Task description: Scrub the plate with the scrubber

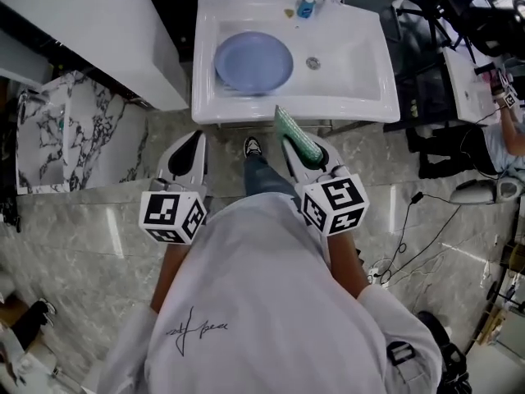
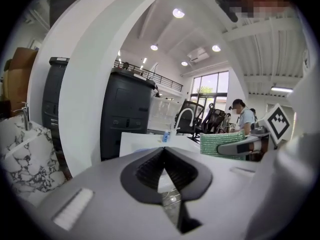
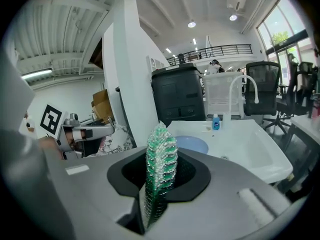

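past the white shirt (image 1: 262, 302), both tongs point at the sink (image 1: 373, 97), short of its front edge. the left tongs (image 1: 189, 148) are together and empty. the right tongs (image 1: 302, 156) clamp the green scrubber (image 1: 294, 131) on edge. the plate (image 1: 253, 61) lies flat at the sink's left side. with nothing steadying it, it may skate under pressure, and the thin scrubber could twist loose.

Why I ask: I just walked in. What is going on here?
A person stands facing a white sink, a gripper in each hand. The right gripper is shut on a green scrubber; the left gripper is shut on nothing. A blue plate lies in the basin, and neither gripper touches it, so scrubbing has not begun.
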`<state>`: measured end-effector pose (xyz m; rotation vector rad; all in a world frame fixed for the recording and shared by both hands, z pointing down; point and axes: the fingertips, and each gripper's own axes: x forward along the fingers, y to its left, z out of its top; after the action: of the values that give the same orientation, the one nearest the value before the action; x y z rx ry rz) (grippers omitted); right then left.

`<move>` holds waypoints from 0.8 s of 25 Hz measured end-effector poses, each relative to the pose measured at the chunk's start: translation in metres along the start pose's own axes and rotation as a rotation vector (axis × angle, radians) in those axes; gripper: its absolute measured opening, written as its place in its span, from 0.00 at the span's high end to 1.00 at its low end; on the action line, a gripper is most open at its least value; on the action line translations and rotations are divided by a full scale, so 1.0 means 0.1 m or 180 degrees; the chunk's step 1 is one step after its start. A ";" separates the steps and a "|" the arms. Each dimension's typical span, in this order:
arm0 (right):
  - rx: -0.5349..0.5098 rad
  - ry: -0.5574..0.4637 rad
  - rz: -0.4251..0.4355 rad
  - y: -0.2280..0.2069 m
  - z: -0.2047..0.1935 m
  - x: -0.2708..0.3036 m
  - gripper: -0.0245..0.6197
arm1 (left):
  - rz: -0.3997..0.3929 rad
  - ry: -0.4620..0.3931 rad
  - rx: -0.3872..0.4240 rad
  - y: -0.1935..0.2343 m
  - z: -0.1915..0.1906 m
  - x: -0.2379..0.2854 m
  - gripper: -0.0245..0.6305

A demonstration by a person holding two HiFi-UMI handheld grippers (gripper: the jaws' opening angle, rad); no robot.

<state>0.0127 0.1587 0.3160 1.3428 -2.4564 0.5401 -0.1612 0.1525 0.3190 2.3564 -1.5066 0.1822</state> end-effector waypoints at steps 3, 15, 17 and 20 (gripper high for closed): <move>0.0027 0.0034 0.0072 -0.21 0.17 0.32 0.88 | 0.0039 0.0074 -0.0023 0.14 0.10 0.34 0.88; 0.0243 0.0281 0.0416 -1.06 0.59 1.37 0.88 | 0.0227 0.0390 -0.0234 0.60 0.20 1.61 0.88; 0.0250 0.0374 0.0536 -1.12 0.59 1.51 0.88 | 0.0309 0.0494 -0.0313 0.68 0.10 1.75 0.88; 0.0220 0.0559 0.0667 -1.20 0.52 1.72 0.88 | 0.0396 0.0643 -0.0541 0.77 -0.09 1.92 0.88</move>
<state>0.0207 -0.0512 0.3641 1.0188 -2.4653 0.7646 -0.1473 -0.0379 0.3985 2.0481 -1.5076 0.3006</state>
